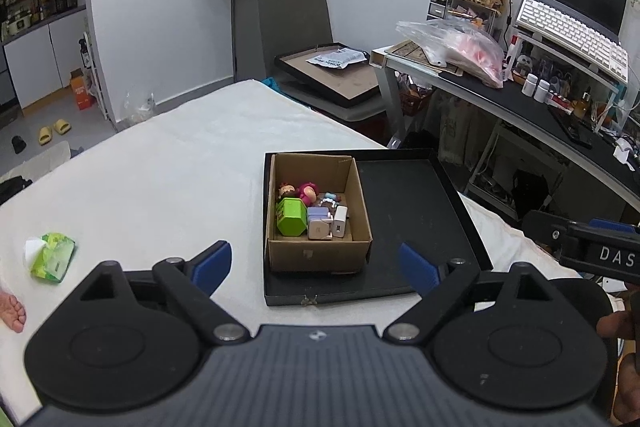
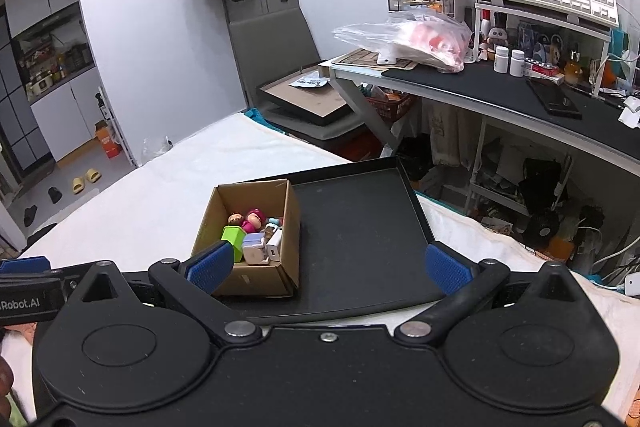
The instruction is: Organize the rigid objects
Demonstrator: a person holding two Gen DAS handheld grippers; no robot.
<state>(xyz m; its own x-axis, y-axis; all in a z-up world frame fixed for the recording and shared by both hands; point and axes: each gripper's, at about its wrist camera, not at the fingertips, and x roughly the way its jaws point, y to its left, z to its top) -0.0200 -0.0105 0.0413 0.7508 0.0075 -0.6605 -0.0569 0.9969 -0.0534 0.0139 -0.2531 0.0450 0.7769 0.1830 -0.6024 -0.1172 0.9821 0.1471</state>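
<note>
Both grippers, left gripper (image 1: 316, 267) and right gripper (image 2: 328, 267), are hovering spread wide, pinching nothing. Beyond them a shallow matte black tray (image 1: 412, 211) is lying on the white textured bedsheet (image 1: 168, 163). An open cardboard box (image 1: 320, 255) is sitting in the tray's left half, holding a green hexagonal block (image 1: 291, 218), white chargers (image 1: 340, 223) and small glossy figurines (image 1: 298, 191).

Both views are evenly lit by soft indoor light, bright enough to read small details. Shadows are weak and diffuse; a soft one lies inside the cardboard box (image 1: 318, 211). The white bed cover (image 1: 168, 163) looks slightly overexposed. Fisheye distortion bends straight lines near the edges, and dark vignetting shows in the upper right corner. Focus is sharp in the centre.
</note>
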